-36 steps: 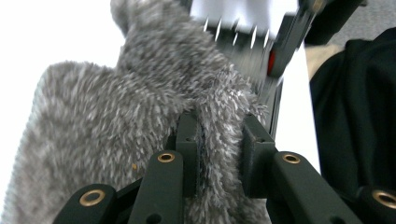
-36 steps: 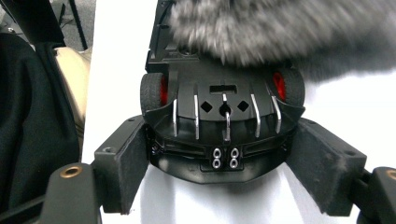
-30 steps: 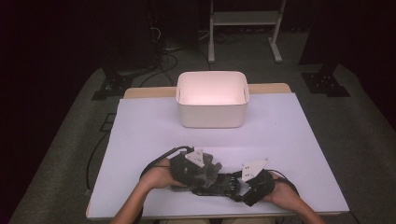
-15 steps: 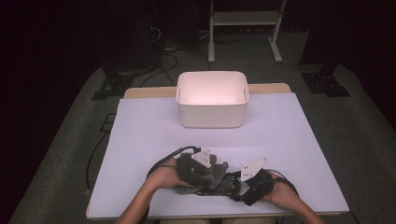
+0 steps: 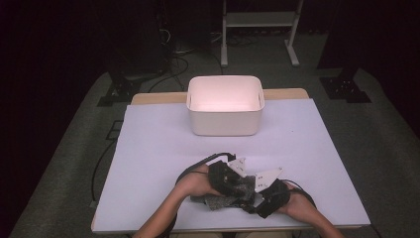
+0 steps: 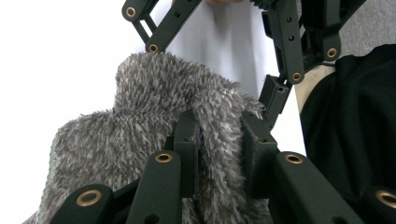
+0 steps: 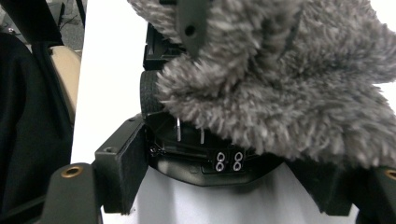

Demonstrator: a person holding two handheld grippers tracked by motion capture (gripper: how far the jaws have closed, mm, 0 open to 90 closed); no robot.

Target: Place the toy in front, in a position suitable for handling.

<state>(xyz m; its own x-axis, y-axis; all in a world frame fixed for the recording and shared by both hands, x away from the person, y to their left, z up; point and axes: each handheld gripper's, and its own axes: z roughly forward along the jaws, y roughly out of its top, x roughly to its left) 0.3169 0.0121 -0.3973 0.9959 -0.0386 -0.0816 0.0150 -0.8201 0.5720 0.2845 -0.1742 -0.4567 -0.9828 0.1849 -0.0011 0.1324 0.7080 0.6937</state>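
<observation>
At the near edge of the table [image 5: 148,148], two hands are working close together over a grey fuzzy cloth [image 5: 223,198], which is lying bunched on the white tabletop between them. The left gripper [image 5: 236,184] is pinching a fold of that cloth: in the left gripper view its two black jaws are pressing into the fleece [image 6: 154,158] from both sides, with a thick ridge of pile squeezed up between them. The right gripper [image 5: 252,198] is pointing in from the other side with its jaws standing wide apart; in the right gripper view the cloth [image 7: 289,93] is hanging across the top of the gap, and the pads are not pressing on it. The two grippers are nearly touching, and cables are trailing from both of them. Farther back, at the middle of the table's far side, a white tub [image 5: 225,124] is sitting well apart from the hands. Beyond the table, the floor is lying dark, with a metal stand [image 5: 257,20] rising behind.
</observation>
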